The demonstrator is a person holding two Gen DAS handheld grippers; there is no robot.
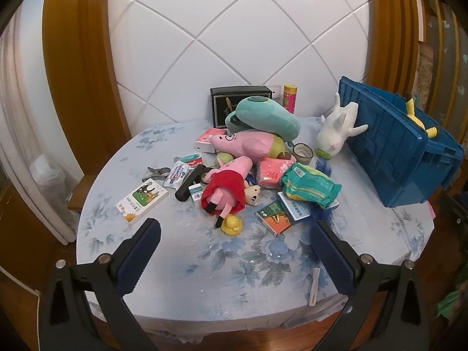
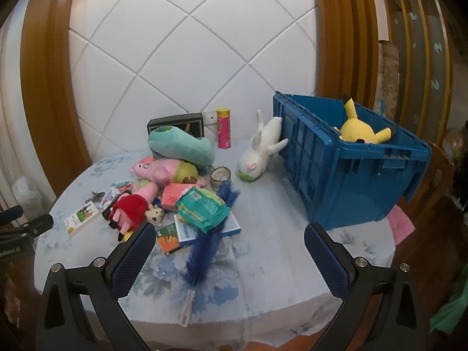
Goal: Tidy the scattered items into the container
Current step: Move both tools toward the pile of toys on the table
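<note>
A blue plastic crate (image 2: 336, 175) stands at the table's right side with a yellow plush (image 2: 361, 130) inside it. A white rabbit plush (image 2: 260, 152) leans against its left wall. The pile at the table's middle holds a teal plush (image 1: 263, 115), two pink pig plushes (image 1: 245, 143), one in a red dress (image 1: 225, 191), a green wipes pack (image 1: 310, 185), small books (image 1: 142, 200), a yellow duck (image 1: 232, 224) and a blue feather duster (image 2: 207, 251). My left gripper (image 1: 235, 235) and right gripper (image 2: 229, 238) both hover open above the near table edge, holding nothing.
The round table (image 2: 278, 248) has a pale floral cloth. A black box (image 1: 239, 105) and a yellow-pink canister (image 2: 224, 128) stand at the back against a white quilted wall. A tape roll (image 1: 303, 152), pliers (image 1: 156, 173) and pink tissue packs (image 1: 273, 172) lie in the pile.
</note>
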